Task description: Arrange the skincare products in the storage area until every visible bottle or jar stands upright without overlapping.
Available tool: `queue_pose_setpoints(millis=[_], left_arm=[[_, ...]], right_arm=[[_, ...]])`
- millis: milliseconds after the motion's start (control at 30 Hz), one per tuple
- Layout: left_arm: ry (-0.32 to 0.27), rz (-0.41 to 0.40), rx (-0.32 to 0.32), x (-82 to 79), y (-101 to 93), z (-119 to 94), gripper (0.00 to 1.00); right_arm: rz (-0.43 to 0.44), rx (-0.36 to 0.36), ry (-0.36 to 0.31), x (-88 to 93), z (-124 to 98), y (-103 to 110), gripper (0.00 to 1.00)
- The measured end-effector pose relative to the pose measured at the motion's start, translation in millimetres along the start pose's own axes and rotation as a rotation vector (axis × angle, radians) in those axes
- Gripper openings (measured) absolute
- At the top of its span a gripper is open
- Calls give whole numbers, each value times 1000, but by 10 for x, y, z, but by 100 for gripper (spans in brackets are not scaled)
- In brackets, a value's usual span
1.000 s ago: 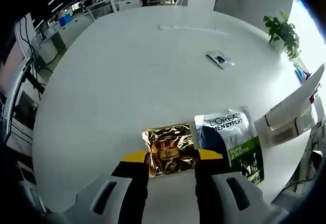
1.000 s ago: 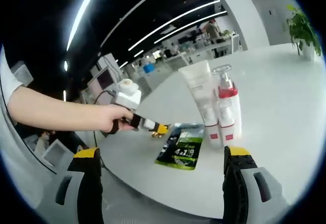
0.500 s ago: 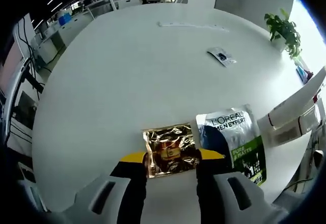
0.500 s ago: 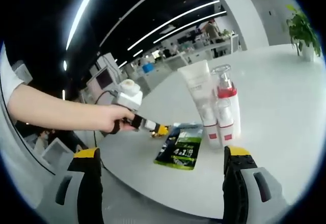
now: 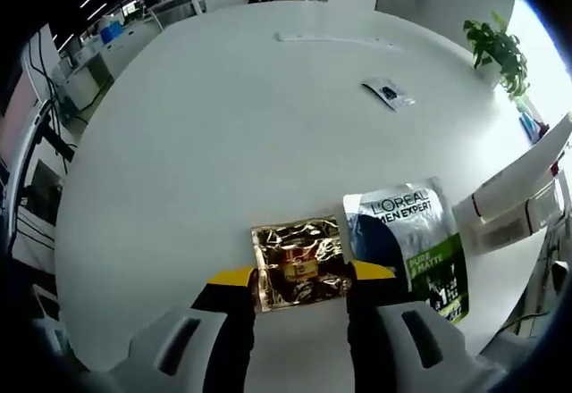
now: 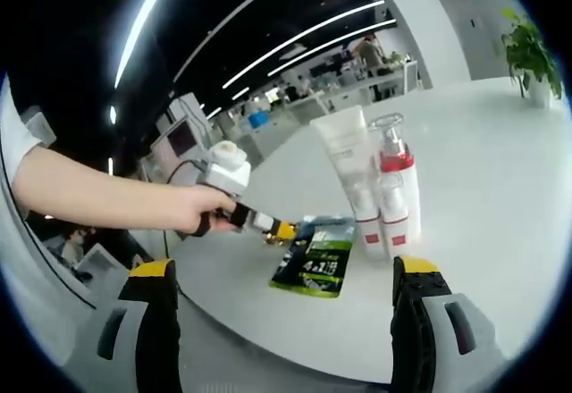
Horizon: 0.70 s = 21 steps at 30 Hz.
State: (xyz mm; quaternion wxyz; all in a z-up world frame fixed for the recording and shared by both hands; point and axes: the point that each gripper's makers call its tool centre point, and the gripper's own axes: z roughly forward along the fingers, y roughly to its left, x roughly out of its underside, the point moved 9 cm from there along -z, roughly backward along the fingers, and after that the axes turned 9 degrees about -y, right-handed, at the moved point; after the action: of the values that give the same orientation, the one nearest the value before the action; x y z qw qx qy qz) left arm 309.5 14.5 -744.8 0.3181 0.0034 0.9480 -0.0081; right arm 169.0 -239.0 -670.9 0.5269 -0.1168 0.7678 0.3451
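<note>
**Skincare items on round white table, both grippers present**

- Round white table point(image 5: 223, 143): large bare top; carries all items below.
- Left gripper point(image 5: 298, 277): yellow-tipped jaws lie low on the table, one on each side of the gold foil sachet. They sit close against its edges, but whether they pinch it cannot be told. From the right gripper view it enters at left, held in a person's hand point(image 6: 201, 210).
- Right gripper point(image 6: 284, 272): jaws spread wide, nothing between them, raised off the table edge.
- White tube point(image 6: 349, 174): upright, touching the pump bottle.
- Pump bottle, white with red collar point(image 6: 396, 188): upright, right of the tube.
- L'Oréal Men Expert sachet, green and dark point(image 5: 407, 246): flat, just right of the gold one.
- Gold foil sachet point(image 5: 298, 262): flat, near table edge.
- Small dark-printed sachet point(image 5: 387, 94): flat, well apart, far side.
- Potted plant point(image 5: 496, 54): far right edge.
</note>
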Motion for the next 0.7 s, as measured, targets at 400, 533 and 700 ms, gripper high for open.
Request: queue_pose_setpoints(millis=[400,533,700], left_arm=[[-4,-7,0,-17,25,-47,47],[-8,-21,9,-21,30,-90,48],[-20,-55,56,40,41,-184,57]], right_arm=[[-2,-5,3,-6,2,5,100],[-5,-9,8,-1,9,11,100],[-11,-10,13,0,13,10,100]])
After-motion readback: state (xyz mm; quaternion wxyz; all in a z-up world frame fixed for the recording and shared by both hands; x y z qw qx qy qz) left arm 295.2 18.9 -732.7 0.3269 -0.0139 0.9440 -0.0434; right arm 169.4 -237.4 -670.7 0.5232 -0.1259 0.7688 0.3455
